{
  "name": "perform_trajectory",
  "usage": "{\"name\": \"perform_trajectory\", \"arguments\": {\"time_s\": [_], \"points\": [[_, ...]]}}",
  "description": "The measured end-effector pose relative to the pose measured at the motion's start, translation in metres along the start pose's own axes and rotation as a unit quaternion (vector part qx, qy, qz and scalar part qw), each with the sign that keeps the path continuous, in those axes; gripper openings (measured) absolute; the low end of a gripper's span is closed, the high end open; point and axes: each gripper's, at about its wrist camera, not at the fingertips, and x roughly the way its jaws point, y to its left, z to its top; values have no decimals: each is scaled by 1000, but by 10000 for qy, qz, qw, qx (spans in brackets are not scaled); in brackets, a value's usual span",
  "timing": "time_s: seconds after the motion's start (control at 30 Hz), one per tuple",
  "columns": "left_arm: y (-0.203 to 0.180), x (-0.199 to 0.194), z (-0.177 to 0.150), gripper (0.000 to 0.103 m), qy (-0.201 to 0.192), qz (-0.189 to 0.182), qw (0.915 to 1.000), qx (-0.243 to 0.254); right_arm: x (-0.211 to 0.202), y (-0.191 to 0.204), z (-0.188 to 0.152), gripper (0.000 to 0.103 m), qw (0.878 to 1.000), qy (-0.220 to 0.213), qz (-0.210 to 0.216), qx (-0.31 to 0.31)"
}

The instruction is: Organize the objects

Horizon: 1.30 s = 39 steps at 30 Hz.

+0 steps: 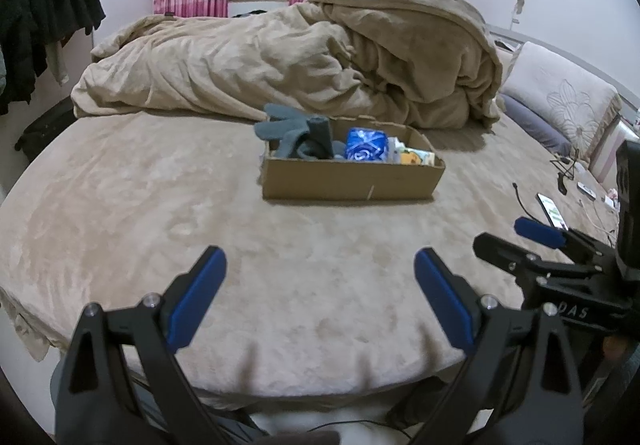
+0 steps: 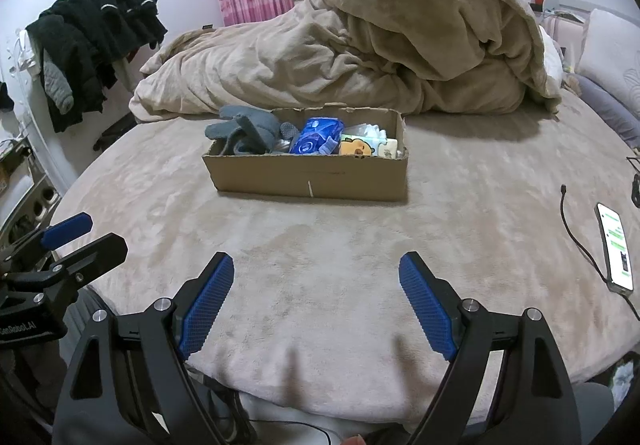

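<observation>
A shallow cardboard box sits on the beige bed. It holds grey gloves at its left end, a blue packet in the middle and a tissue pack with a yellow cartoon at the right. My left gripper is open and empty near the bed's front edge, well short of the box. My right gripper is open and empty beside it, also short of the box. Each gripper shows at the edge of the other's view.
A heaped beige duvet lies behind the box. A lit phone and a black cable lie on the bed at the right. Pillows are at far right. Dark clothes hang at left.
</observation>
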Motion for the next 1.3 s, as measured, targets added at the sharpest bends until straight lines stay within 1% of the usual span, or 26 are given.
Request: {"name": "perform_trajectory", "arguments": {"time_s": [0.77, 1.03, 1.3], "points": [[4, -4, -2, 96, -21, 46, 9999, -87, -6, -3, 0, 87, 10000, -54, -32, 30], [8, 2, 0, 96, 91, 72, 9998, -157, -6, -4, 0, 87, 10000, -64, -46, 35], [7, 1, 0, 96, 71, 82, 9998, -152, -5, -5, 1, 87, 10000, -68, -49, 39]]}}
